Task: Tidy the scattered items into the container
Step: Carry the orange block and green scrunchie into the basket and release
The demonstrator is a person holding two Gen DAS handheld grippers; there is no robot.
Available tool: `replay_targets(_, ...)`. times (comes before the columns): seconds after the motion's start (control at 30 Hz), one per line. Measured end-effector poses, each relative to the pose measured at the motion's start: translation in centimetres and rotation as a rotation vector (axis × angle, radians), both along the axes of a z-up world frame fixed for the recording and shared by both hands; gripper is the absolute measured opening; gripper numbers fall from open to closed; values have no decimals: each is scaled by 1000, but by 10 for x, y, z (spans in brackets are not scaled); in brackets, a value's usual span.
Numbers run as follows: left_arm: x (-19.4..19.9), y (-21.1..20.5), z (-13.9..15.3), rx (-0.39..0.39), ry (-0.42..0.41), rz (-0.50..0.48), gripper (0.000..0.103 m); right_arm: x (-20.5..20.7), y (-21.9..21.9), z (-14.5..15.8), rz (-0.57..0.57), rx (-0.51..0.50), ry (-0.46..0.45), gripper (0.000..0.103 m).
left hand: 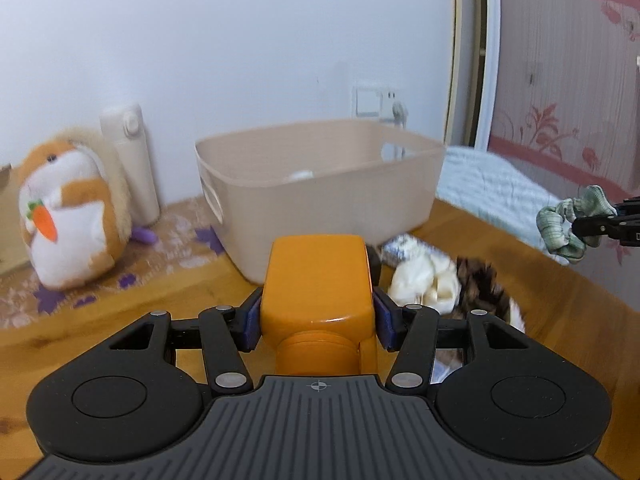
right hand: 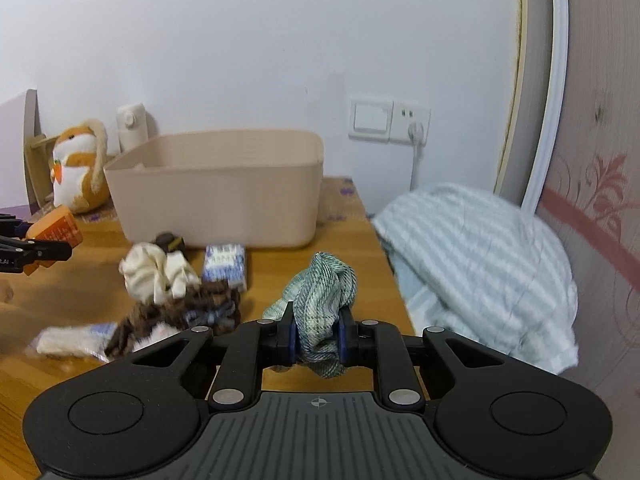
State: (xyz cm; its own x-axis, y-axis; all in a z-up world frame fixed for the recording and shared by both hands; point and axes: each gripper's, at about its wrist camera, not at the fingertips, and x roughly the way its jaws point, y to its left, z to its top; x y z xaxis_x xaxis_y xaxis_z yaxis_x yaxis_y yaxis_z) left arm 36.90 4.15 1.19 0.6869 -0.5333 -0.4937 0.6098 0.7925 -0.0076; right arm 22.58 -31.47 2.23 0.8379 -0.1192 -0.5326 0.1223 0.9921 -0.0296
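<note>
My left gripper [left hand: 318,320] is shut on an orange bottle [left hand: 318,280] and holds it above the wooden table, just in front of the beige plastic bin [left hand: 320,184]. My right gripper [right hand: 316,340] is shut on a green plaid scrunchie [right hand: 320,300], held above the table's right part; it also shows in the left wrist view [left hand: 568,226]. On the table before the bin [right hand: 220,196] lie a cream cloth scrunchie [right hand: 156,272], a brown furry scrunchie [right hand: 180,312], a blue-white tissue pack [right hand: 225,266] and a small dark item [right hand: 170,242]. Something white lies inside the bin [left hand: 300,176].
A plush hamster [left hand: 72,212] and a cream flask [left hand: 132,160] stand at the back left on a floral mat. A striped blue pillow [right hand: 480,272] lies off the table's right edge. A wall socket with a plugged cable [right hand: 416,132] is behind the bin.
</note>
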Motion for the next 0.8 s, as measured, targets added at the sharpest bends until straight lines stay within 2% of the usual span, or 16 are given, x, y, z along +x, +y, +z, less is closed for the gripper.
replay_targets(0.23,0,-9,26,-28,-42,4,55,14,-5,35,26,-21,-78,16)
replay_targets(0.37,5,-20,40,-40,-70,12,55,30,-5,57,35,2,-111,16)
replay_targets(0.47,11,-29,50,-53,-90,23,55,45,1,71,42,-20,-131,16)
replay_targets(0.67,29,-47,65,-90,-109,78,55,76,8,97,49,-8,-176,16)
replay_targets(0.8,42,-61,72,-83,-119,120,55,97,13,105,58,-22,-186,16)
